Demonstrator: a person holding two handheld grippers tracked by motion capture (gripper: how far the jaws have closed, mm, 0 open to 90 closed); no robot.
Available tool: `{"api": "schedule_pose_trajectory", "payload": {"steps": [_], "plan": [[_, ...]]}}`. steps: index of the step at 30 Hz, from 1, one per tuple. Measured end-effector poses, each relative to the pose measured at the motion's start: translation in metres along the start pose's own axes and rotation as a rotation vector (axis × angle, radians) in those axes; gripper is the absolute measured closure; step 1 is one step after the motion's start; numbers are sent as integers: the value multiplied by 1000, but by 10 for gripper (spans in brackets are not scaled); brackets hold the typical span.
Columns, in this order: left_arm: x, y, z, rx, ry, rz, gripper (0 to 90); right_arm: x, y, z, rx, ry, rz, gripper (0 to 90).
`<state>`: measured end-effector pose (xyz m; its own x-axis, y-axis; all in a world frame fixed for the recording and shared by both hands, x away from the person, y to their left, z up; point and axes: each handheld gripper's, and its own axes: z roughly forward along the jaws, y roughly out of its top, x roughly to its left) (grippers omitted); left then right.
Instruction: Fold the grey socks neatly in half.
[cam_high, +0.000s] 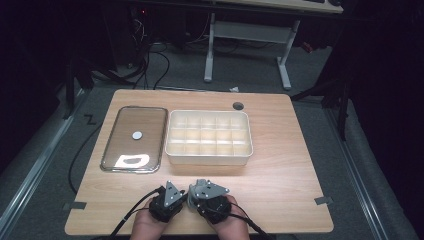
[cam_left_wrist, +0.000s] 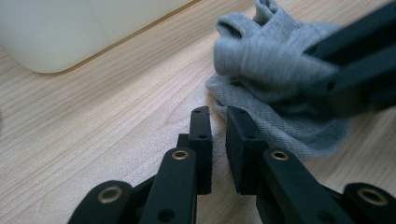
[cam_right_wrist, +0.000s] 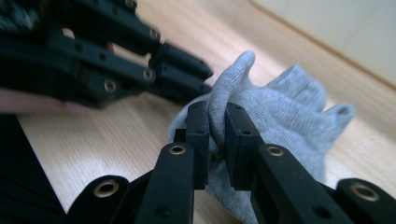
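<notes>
At the near edge of a pale wooden table (cam_high: 280, 165), a person's two hands bring a pair of black two-jaw tools together over a small grey sock (cam_right_wrist: 285, 112). To the left in the high view lies a flat, glossy tray (cam_high: 134, 138) with a metal rim and a small white disc (cam_high: 137, 134) on its brown surface; beside it, toward the middle, stands a cream plastic box (cam_high: 208, 138) divided into rows of square compartments. In front of these, the left tool (cam_high: 186, 199) and the right tool (cam_high: 190, 200) meet nearly tip to tip. The left tool (cam_left_wrist: 219, 122), seen along its own jaws, holds nothing: its pads stand close together with a narrow bare gap between them, their tips just at the edge of the fabric. The sock (cam_left_wrist: 275, 79) is a soft, fine-ribbed knit in mid grey, crumpled into folds and lying on the wood grain just in front of the cream box's rounded corner. The right tool (cam_right_wrist: 217, 122) is closed on the sock, a raised fold of the knit pinched between its two pads while the rest of the cloth bunches on the table beyond, one end standing up in a rounded peak and a rolled edge showing toward the right
</notes>
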<state>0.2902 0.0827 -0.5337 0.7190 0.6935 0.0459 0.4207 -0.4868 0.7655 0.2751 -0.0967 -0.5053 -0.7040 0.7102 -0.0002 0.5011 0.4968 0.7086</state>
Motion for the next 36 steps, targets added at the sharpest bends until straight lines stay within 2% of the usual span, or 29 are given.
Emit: {"api": "schedule_pose_trajectory", "payload": {"steps": [3, 6, 8, 9, 10, 12, 14, 17, 19, 24, 25, 26, 28, 31, 36], "plan": [[0, 0, 0, 2, -3, -1, 807, 2, -5, 8, 21, 3, -11, 791], [0, 0, 0, 1, -1, -1, 806, 3, -5, 8, 12, 23, -13, 686], [0, 0, 0, 1, 0, -1, 806, 2, -4, 4, -4, 23, -7, 663], [0, 0, 0, 2, 0, 0, 806, 1, -2, -7, -45, 19, -1, 642], [1, 0, 0, 4, 0, 2, 805, 0, -2, -12, -62, 15, 4, 644], [0, 0, 0, 2, 0, 1, 805, -5, -2, -20, -88, -15, 16, 659], [0, 0, 0, 2, 1, 2, 805, -9, -3, -20, -75, -37, 27, 668], [0, 0, 0, 2, 2, 2, 804, -10, -5, -16, -59, -32, 37, 663], [0, 0, 0, 1, 3, 2, 804, -4, -7, -5, -27, -31, 17, 601], [0, 0, 0, 0, 1, 1, 803, 0, -9, 8, 8, -63, -6, 593], [0, 0, 0, 1, 1, 1, 803, 1, -10, 9, 11, -75, -17, 621], [0, -1, 0, 1, 1, 2, 804, 1, -10, 8, 11, -93, -20, 730], [1, -1, 0, -1, 1, -1, 803, -3, -9, 3, -2, -78, -1, 851], [0, -1, -1, 1, 1, 2, 803, -6, -7, -2, -9, -83, 6, 881], [0, -1, 0, -1, 2, 5, 804, -9, -1, -11, -30, -87, 8, 882]]}}
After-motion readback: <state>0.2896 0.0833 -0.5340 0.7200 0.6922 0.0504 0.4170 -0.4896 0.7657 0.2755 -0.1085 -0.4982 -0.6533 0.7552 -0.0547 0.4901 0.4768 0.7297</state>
